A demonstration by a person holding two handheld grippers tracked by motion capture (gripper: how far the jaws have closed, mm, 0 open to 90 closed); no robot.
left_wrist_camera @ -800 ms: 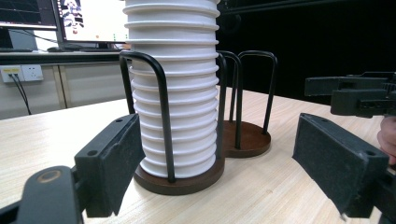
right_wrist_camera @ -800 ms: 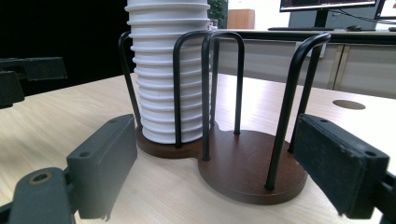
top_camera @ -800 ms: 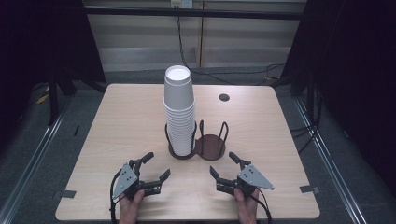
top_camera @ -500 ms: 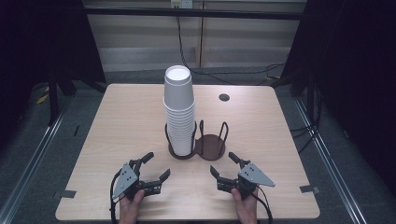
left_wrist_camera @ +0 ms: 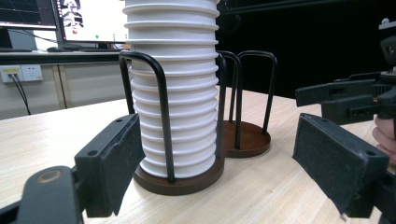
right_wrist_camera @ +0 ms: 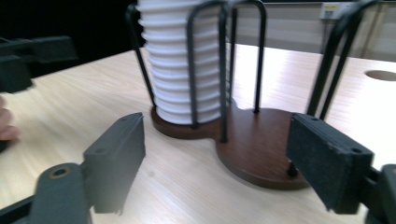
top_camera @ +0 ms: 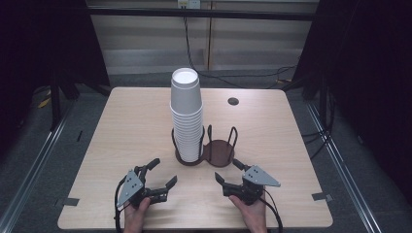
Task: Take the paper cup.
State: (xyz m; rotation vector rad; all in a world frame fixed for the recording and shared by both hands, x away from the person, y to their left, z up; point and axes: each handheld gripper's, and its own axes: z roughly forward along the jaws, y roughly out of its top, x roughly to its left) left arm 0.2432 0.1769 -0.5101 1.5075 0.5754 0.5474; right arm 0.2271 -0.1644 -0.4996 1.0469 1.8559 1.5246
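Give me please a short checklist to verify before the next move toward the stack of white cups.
1. Left claw open, holding nothing: ok.
2. Right claw open, holding nothing: ok.
3. Stack of cups upright in the left ring of the holder: ok.
4. Right ring of the holder free for a cup: ok.
5. Bare table between both claws and the holder: ok.
6. Top cup loose enough to lift alone: cannot tell.
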